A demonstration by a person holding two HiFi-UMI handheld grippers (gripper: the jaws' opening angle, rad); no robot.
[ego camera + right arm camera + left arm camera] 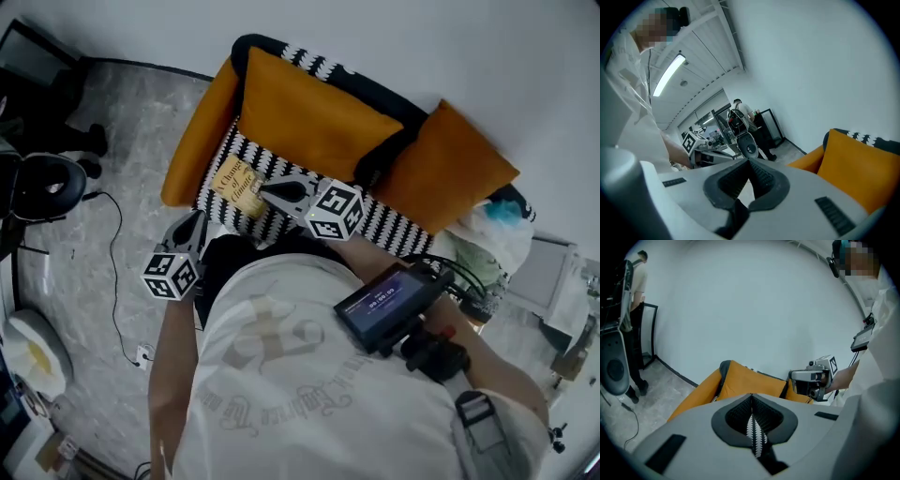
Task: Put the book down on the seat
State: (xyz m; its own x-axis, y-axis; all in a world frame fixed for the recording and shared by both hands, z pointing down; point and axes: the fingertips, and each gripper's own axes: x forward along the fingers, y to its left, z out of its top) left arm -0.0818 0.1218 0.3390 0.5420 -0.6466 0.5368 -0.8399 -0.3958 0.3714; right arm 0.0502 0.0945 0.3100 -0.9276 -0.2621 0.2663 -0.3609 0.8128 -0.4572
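A tan book point(236, 187) with dark lettering lies flat on the black-and-white patterned seat point(380, 223) of an orange armchair, at the seat's left end. My right gripper point(265, 190) points at the book's right edge, just above it; whether it touches I cannot tell. Its jaws are shut and empty in the right gripper view point(749, 162). My left gripper point(196, 221) hovers in front of the seat, left of and nearer than the book. It is shut with nothing between its fingers point(751, 397). The book does not show in either gripper view.
An orange back cushion point(309, 117) and orange armrests point(192, 136) point(450, 164) enclose the seat. A white wall rises behind. On the grey floor at left lie a cable point(114, 281) and a black stand point(42, 187). White bags point(492, 230) sit to the right. A person point(635, 280) stands far off.
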